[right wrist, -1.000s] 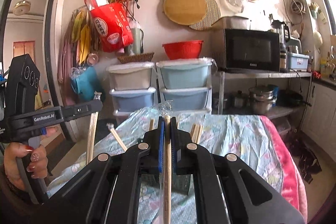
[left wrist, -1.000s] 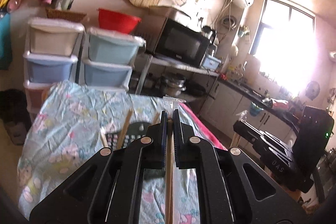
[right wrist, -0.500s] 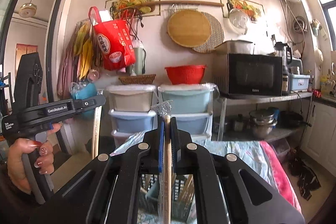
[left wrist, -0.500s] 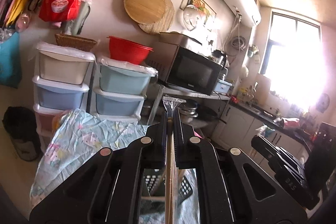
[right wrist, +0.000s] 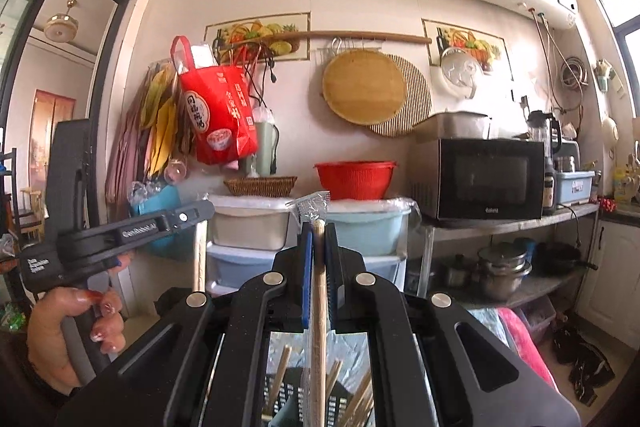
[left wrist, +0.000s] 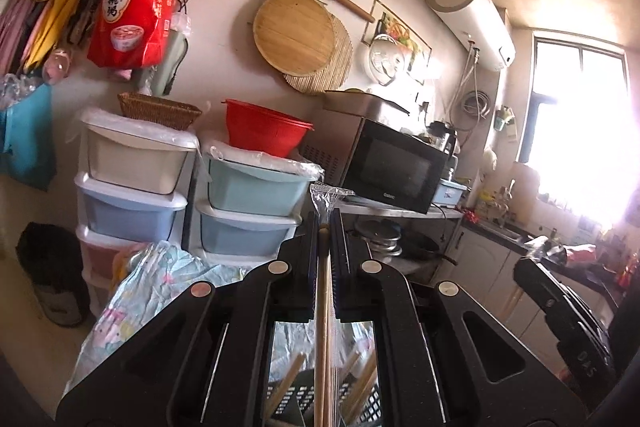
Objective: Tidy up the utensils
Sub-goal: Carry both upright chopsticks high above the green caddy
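My left gripper (left wrist: 324, 223) is shut on a pair of wooden chopsticks in a clear plastic sleeve (left wrist: 325, 307), held upright. My right gripper (right wrist: 318, 231) is shut on another sleeved pair of chopsticks (right wrist: 319, 315), also upright. Below both, seen between the jaws, a black perforated utensil basket (right wrist: 296, 399) holds several loose chopsticks; it also shows in the left wrist view (left wrist: 296, 403). The left gripper appears in the right wrist view (right wrist: 132, 231) with a chopstick hanging from its tip. The right gripper body shows in the left wrist view (left wrist: 560, 311).
A table with a floral blue cloth (left wrist: 132, 303) and a pink edge (right wrist: 520, 339) lies below. Stacked plastic drawers (left wrist: 132, 183), a red colander (left wrist: 264, 135) and a microwave (right wrist: 480, 179) stand behind. A counter (left wrist: 520, 239) runs along the right.
Both grippers have tilted upward and lifted with their chopsticks; the table has dropped out of most of the view and the basket now sits directly beneath the jaws.
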Demonstrator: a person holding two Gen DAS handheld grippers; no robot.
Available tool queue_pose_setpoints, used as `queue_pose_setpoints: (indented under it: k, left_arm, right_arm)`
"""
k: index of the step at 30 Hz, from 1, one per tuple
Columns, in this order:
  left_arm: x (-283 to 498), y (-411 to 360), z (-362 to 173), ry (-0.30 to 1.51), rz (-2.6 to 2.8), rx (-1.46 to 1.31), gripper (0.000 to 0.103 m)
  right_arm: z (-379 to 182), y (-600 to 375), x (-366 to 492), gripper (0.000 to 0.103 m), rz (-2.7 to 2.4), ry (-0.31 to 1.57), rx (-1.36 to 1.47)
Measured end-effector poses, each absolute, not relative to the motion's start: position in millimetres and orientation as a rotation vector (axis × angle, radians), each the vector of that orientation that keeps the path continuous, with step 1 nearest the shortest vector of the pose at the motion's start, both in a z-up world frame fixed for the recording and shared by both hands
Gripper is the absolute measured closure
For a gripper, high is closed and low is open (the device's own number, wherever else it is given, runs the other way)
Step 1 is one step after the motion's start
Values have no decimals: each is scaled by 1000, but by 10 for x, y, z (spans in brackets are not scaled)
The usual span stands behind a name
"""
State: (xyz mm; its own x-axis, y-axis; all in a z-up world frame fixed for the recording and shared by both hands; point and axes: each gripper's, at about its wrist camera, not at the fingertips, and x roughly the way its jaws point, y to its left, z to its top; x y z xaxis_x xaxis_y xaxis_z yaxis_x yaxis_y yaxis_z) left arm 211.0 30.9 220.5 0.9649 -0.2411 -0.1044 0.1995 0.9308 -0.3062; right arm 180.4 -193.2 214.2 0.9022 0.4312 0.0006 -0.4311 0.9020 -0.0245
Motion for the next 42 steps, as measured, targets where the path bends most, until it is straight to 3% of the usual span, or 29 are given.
queue_pose_setpoints:
  k: [16, 42]
  left_arm:
    - [2273, 155, 2077, 48, -105, -213, 100]
    - [2447, 96, 1363, 124, -109, -177, 100]
  right_arm:
    - [2083, -1851, 2046, 97, 430, -47, -29]
    - [1492, -1746, 2432, 97, 420, 32, -28]
